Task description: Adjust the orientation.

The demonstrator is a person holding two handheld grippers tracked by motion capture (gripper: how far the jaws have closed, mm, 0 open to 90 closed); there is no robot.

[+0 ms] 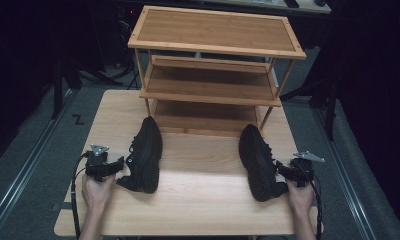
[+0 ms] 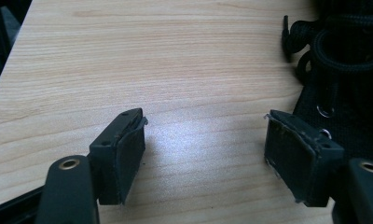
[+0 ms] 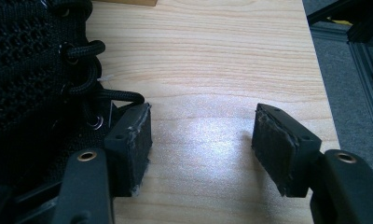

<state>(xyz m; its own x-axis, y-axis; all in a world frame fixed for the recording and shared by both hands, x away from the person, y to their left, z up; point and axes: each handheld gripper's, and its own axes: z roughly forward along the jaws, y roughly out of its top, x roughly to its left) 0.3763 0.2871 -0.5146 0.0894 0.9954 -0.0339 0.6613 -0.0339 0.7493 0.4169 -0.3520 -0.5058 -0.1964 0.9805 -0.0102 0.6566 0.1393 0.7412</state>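
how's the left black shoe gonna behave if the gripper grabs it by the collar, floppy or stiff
The left black shoe has a mesh-like upper and loose laces, so the collar will probably fold between the fingers. Its thick sole looks stiff, so the body should hold shape but likely hang toe-down. It lies flat on the table, so it seems unlikely to roll.

You are holding the left hand-held gripper [image 1: 119, 163] and the right hand-held gripper [image 1: 279, 170] low, jaws spread apart.

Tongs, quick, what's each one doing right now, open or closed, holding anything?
Left tongs: open, holding nothing, beside the left black shoe.
Right tongs: open, holding nothing, beside the right black shoe.
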